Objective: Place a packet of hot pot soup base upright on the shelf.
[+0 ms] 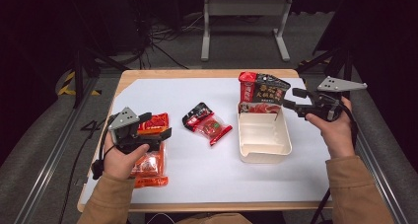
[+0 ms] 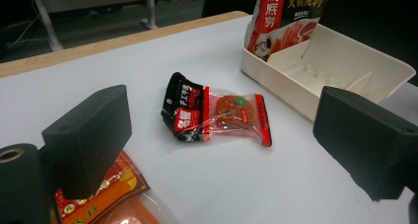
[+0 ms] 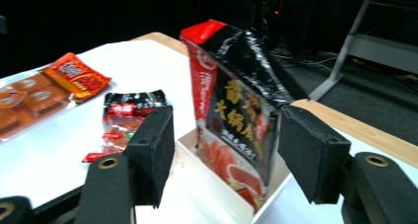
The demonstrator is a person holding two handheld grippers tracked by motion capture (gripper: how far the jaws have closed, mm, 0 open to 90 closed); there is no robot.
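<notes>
Forearms are seen low in the high view; the right gripper (image 1: 292, 98) is held open just right of the pouch (image 1: 261, 91), upright in the tray (image 1: 263, 147). Right gripper view: pouch (image 3: 236, 110) is framed between spread jaws, ungripped. Left gripper view: open jaws, small packet (image 2: 217, 115) ahead

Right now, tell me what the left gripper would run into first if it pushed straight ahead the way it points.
Most likely the small red-and-black snack packet, lying flat on the white table cover between the open left gripper jaws' line. Past it stands the cream tray. Depth is hard to judge.
</notes>
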